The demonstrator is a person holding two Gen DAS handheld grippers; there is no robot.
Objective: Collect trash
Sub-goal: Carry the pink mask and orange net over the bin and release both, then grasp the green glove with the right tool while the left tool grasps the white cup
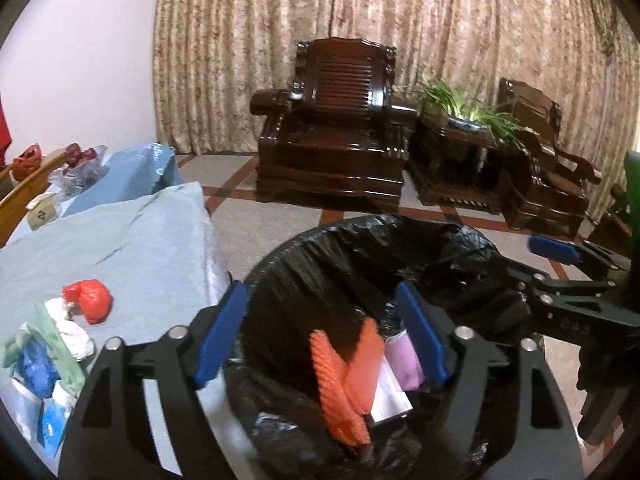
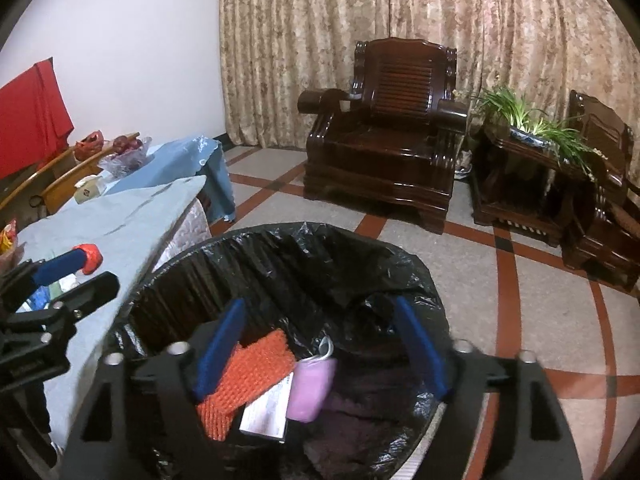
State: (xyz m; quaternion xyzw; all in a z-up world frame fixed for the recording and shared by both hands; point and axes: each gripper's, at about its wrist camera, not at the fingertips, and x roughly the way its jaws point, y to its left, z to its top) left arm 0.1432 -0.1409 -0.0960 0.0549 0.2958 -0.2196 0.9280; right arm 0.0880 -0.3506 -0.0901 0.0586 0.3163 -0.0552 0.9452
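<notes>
Both grippers' jaws wide, empty — over bin [image 2: 280, 248]; carton [image 1: 42, 216] print unreadable.

Orange foam net [image 1: 340, 384] lies folded in the black-lined bin [image 1: 304, 248], beside a pink wad [image 2: 312, 388] and white card [image 2: 266, 408]; a red crumpled bag [image 1: 90, 298] sits on the counter [image 1: 132, 240].

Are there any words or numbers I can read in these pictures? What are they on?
Small box on the far table: a dark mark like a number, too blurred to read.
White card in the bin: faint print, too small to read.
Blue packet on the near table: a logo, unreadable.
Right gripper arm: raised letters, too blurred to read.
Nothing else carries text.
</notes>
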